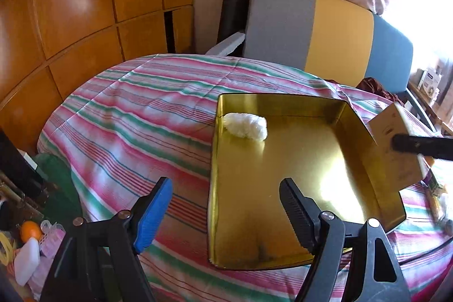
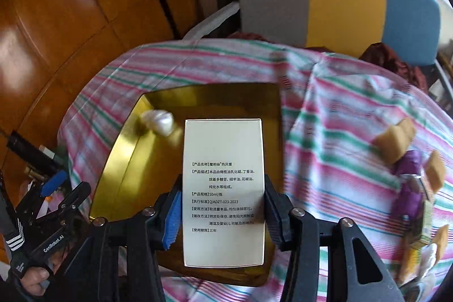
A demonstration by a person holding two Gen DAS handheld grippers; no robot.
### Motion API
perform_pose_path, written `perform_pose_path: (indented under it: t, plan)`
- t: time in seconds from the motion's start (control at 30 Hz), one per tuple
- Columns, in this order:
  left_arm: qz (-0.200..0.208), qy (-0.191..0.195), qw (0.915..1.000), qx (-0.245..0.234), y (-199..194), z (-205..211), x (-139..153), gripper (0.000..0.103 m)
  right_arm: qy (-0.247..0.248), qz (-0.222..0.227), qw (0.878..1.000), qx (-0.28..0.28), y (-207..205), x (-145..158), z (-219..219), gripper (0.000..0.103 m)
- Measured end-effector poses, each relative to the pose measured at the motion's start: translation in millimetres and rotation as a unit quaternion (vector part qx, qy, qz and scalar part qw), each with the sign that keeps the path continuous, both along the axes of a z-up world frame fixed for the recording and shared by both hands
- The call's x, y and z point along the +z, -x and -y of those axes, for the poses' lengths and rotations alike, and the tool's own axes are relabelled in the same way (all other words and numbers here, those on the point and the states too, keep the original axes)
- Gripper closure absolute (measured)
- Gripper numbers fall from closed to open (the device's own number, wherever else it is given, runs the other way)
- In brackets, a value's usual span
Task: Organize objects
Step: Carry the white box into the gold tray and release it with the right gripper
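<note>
Two grippers work over a striped cloth (image 2: 334, 115) w/ a gold tin (image 1: 283, 160) at centre. The right gripper (image 2: 222, 212) pinches a cream carton (image 2: 223, 188) across its narrow width, pads pressed on both long sides; the carton's long axis runs 12-to-6 in the right wrist view, hanging directly above the tin's floor. In the left wrist view the same carton shows at 3 o'clock, over the tin's right wall. The left gripper (image 1: 226, 211) is spread, nothing between its fingers, straddling the tin's near-left corner. A white wrapped bundle (image 1: 246, 126) lies in the tin's far-left corner, approx. 11 o'clock from the carton. Judgement: right hand is nearer; lowering straight down should clear the bundle.
</note>
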State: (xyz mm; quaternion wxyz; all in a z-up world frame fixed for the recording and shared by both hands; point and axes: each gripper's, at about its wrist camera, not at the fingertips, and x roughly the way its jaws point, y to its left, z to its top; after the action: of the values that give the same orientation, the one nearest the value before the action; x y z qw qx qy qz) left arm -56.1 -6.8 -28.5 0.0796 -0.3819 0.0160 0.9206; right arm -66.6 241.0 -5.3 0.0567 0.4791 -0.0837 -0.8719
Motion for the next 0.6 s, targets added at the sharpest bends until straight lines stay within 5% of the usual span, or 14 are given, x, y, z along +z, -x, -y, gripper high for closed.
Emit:
perform_pose_path:
  t: [0.6]
  plan:
    - [0.028,-0.023,0.9965,0.076,4.5,69.2,-17.8,0.024,0.067,0.116,0.991,-0.019,81.3,-69.1,89.2,0.053]
